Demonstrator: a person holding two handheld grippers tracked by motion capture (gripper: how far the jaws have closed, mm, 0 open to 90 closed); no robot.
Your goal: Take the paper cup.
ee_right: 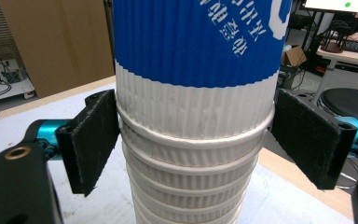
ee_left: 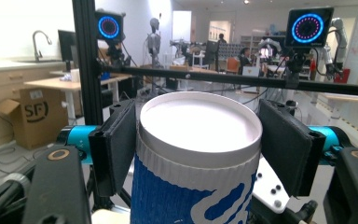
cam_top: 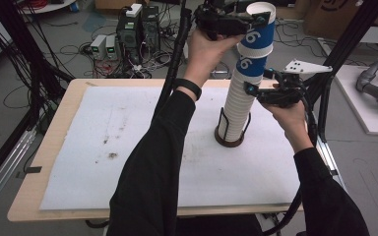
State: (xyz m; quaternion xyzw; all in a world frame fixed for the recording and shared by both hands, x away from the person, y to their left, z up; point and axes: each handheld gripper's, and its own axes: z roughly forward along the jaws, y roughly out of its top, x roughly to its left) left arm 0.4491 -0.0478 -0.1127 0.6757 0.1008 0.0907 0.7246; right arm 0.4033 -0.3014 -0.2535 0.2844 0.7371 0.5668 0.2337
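On the dark ring stand [cam_top: 229, 140], left hand-held gripper [ee_left: 198, 140] clamps the ribbed top cup [ee_left: 196, 154]; right hand-held gripper [ee_right: 196, 135] grips the stack [ee_right: 191, 154]

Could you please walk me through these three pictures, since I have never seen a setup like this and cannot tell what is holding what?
No robot here: a person holds a two-jaw tool in each hand. The wide picture looks down from above the table, which is covered by a white mat. On it, a dark wire holder carries a tall stack of paper cups. The other two pictures come from cameras riding on the tools. The left hand-held gripper brackets the rim of the top blue cup. The right hand-held gripper brackets the white stack lower down, its jaws at the sides of the cups. I cannot tell how firmly either squeezes.
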